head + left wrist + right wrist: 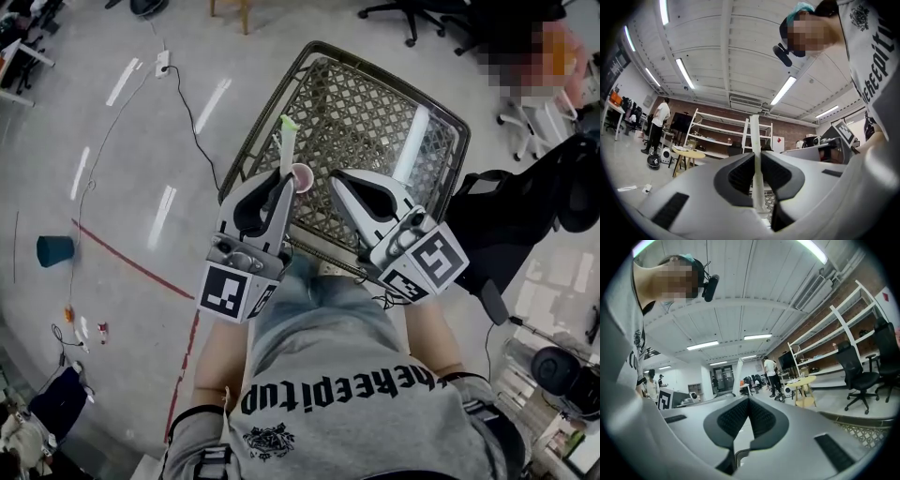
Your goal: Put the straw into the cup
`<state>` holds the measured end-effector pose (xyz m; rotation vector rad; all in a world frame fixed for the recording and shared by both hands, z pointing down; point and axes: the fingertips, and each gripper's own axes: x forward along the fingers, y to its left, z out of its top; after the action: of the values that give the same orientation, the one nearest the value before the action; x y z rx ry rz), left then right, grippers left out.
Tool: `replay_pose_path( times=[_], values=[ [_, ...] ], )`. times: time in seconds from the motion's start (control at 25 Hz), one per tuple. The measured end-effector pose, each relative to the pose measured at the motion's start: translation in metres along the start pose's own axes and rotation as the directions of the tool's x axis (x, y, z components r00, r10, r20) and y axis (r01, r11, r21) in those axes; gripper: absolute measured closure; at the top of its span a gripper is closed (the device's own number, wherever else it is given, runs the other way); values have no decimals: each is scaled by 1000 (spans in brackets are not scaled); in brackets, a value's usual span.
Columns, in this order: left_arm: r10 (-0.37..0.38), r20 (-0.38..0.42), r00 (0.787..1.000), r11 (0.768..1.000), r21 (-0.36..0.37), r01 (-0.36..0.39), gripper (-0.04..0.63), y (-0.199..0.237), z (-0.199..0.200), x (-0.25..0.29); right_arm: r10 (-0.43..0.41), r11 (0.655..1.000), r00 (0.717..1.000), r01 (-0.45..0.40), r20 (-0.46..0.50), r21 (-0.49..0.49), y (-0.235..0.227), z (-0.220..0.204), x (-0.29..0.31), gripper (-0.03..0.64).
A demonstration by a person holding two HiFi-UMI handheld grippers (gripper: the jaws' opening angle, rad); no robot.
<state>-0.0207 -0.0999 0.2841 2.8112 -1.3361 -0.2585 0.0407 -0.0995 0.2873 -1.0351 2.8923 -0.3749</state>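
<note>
Pinching the straw (287,141) upright in its closed jaws, the left tool (284,184) is hovering with the cup (301,176) just to its right; the right tool (339,180), closed on nothing, is hanging just beyond the cup.

1. Left gripper (756,157) and right gripper (749,399): shells of light grey moulded plastic, smooth, satin to matt, with a soft sheen only.
2. Jaw pads (740,174): black, finely ribbed and matt, rubber-like in look. Same finish on the right gripper.
3. Straw (757,136): white, matt and slightly creased, looking like a paper wrap.
4. Cup (301,175): pink rim, smooth; material cannot be determined.
5. Cart (366,103): metal wire mesh and tube frame, dull grey-brown, low shine.
6. Floor (141,141): grey and concrete-like, smooth and glossy, mirroring the ceiling light strips.
7. Shirt (356,422): grey knit cloth, matt, with flat black print.
8. Trousers (319,295): faded blue denim, matt weave.
</note>
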Motion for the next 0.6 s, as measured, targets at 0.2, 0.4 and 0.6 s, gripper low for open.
replay_pose_path(
  times=[0.2,0.4,0.6],
  values=[
    [-46,-21,999,999,-23,46,514,12,-12,8,-44,999,999,44,-18,19,-10,-12,15,607],
    [-90,-40,995,995,-45,89,514,17,-22,12,-95,995,995,96,-34,25,-16,-25,20,607],
    [-136,-49,989,989,-70,132,514,25,-34,16,-138,990,989,139,-49,25,-18,-37,29,606]
  ],
)
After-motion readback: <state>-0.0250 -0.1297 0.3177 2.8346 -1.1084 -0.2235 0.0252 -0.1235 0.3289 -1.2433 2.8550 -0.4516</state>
